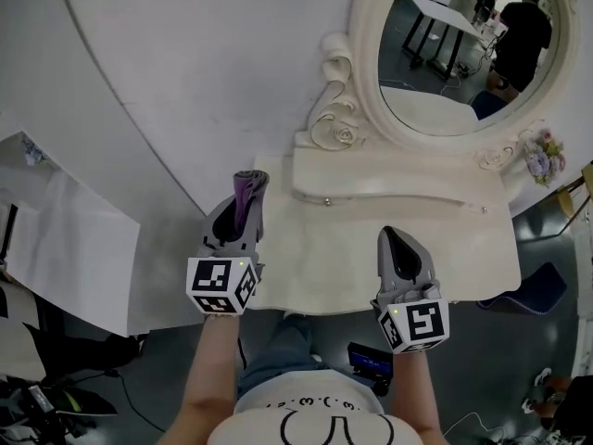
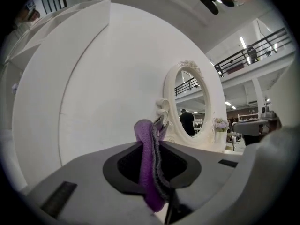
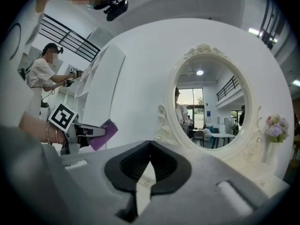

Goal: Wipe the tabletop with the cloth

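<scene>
Both grippers hang above the vanity surface (image 1: 324, 253); the left gripper (image 1: 244, 219) clamps its fingers on the purple cloth (image 1: 248, 188), upright over the surface's left end. The right gripper (image 1: 397, 241) has its fingers together, empty, so the left should wipe

1. Head view: bright, even, soft light. The white wall (image 1: 185, 63) and counter (image 1: 315, 248) are close to washed out, with only faint shadows.
2. The floor (image 1: 500, 360) along the lower edge is dimmer.
3. Both gripper views bend strongly like a fisheye and have black corners.
4. Left gripper view: strip lights (image 2: 242, 42) glare at upper right.
5. The jaws nearest each lens look soft; the cloth (image 2: 149, 163) is sharper.
6. Right gripper view: the mirror (image 3: 211, 107) reflects a bright window.
</scene>
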Motion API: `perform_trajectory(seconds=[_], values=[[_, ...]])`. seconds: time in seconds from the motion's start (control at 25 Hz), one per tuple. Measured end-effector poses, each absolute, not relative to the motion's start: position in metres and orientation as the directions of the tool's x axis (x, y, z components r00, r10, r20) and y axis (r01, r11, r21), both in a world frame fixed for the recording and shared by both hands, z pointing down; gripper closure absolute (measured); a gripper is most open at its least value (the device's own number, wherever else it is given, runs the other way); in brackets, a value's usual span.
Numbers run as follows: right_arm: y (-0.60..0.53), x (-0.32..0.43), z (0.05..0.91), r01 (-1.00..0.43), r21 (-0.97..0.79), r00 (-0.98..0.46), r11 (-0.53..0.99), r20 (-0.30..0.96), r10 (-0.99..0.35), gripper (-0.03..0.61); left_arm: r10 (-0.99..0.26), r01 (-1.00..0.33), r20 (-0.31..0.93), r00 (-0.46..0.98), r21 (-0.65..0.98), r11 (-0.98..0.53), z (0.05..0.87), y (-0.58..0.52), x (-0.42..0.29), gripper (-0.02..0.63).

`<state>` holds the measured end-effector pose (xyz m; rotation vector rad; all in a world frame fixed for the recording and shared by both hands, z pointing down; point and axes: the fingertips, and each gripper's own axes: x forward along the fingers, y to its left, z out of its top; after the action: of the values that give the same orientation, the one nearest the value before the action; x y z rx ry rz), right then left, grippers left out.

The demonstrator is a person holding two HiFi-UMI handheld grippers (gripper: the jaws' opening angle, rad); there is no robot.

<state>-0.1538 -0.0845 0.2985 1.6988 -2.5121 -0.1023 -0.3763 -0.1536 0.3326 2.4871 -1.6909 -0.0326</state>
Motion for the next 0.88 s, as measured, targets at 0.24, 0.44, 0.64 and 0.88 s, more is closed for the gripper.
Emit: perform_trajectory(seconds=[0.24,0.44,0.64,0.88], values=[[-0.138,-0.175,0.344,-0.915,0.078,-0.382,0.396,0.155,-0.911,0.580,-0.876,-0.886,0.219,0.430,0.288,-0.363,0.394,-0.238,-0.369,0.532],[-0.164,-0.180,0.377,-0.919,0.038,-0.373,0.392,0.235,-0.898,0.580,-0.817,-0.879,0.370,0.443,0.359,-0.314,0.450,-0.294,-0.360,0.532],[-0.181,-0.179,0.403,-0.916,0.031,-0.373,0.400,0.302,-0.877,0.580,-0.757,-0.858,0.458,0.467,0.441,-0.263,0.506,-0.331,-0.346,0.532],[-0.191,-0.171,0.421,-0.916,0.028,-0.367,0.401,0.347,-0.863,0.580,-0.712,-0.783,0.476,0.516,0.599,-0.167,0.553,-0.359,-0.325,0.532]])
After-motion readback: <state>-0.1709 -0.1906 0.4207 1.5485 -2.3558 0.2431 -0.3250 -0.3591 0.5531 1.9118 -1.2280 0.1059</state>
